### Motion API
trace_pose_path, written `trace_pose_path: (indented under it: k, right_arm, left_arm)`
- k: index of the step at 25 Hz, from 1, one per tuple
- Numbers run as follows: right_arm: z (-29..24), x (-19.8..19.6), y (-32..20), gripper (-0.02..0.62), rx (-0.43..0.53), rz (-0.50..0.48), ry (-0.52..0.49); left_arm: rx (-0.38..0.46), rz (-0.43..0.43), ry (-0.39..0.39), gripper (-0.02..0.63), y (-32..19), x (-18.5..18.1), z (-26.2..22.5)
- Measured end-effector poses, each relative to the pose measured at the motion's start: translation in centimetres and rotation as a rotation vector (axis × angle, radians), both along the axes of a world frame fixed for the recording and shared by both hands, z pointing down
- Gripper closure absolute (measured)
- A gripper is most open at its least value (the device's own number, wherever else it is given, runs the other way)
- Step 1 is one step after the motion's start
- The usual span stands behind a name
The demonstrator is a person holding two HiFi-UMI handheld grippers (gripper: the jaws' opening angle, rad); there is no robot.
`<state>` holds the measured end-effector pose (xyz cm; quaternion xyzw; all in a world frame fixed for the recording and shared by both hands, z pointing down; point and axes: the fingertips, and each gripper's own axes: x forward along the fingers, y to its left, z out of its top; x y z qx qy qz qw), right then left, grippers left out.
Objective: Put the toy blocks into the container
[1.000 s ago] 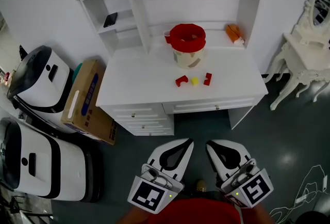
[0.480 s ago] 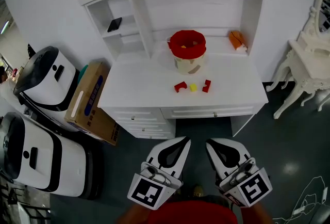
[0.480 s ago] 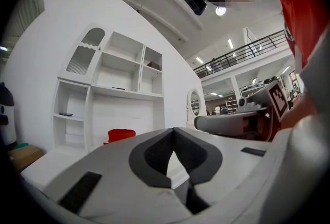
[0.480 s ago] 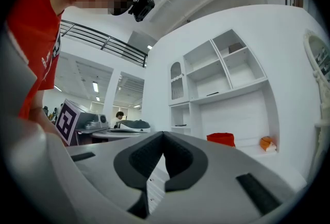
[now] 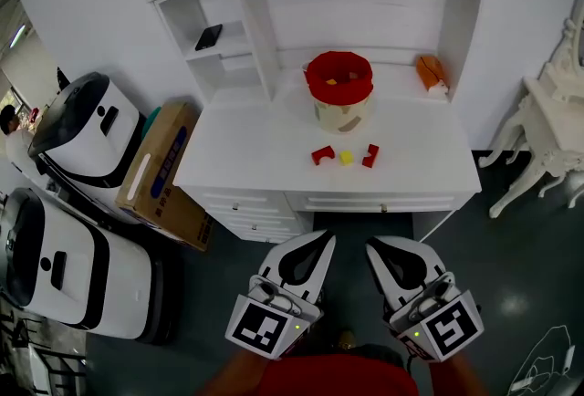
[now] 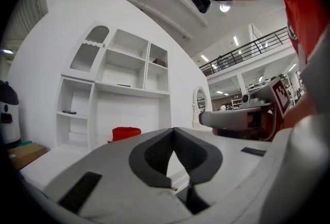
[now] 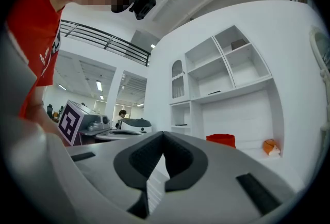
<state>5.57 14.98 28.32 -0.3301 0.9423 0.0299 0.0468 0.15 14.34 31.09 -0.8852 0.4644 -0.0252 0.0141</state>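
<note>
Three toy blocks sit loose on the white desk (image 5: 246, 157) in one row: arched red block (image 5: 321, 154) at the 9 o'clock end, yellow block (image 5: 346, 158) in the middle, second red block (image 5: 370, 155) at the 3 o'clock end. One container (image 5: 339, 107), cream with a red lid, stands at 12 o'clock from them, not touching. Yellow and red bits show through the lid holes; count unclear. Two grippers are at 6 o'clock, well short of the desk: left gripper (image 5: 323, 238) and right gripper (image 5: 373, 244), both with jaws pressed together on nothing. Person's arms are cut off at the frame bottom. Blue print on the cardboard box (image 5: 164, 171) at 9 o'clock is unreadable.
</note>
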Motion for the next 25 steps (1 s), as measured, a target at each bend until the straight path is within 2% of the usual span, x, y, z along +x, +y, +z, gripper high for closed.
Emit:
trace_pose_path:
  k: [7,17,25]
  right_arm:
    - [0.5,-0.7,-5.2,0.584,-0.001,0.024,0.014]
    - [0.7,-3.5,-14.6,0.584,-0.013,0.088,0.016]
    - [2.1,-5.8,-20.9,0.584,-0.038,0.151,0.042]
  left_arm:
    - [-0.001,0.024,-0.009,0.580,-5.1,-0.5,0.9]
    - [-0.042,0.070,-0.035,0.580,-14.6,-3.5,2.7]
    - [-0.049,0.095,-0.099,0.584,-21.5,-6.0,6.5]
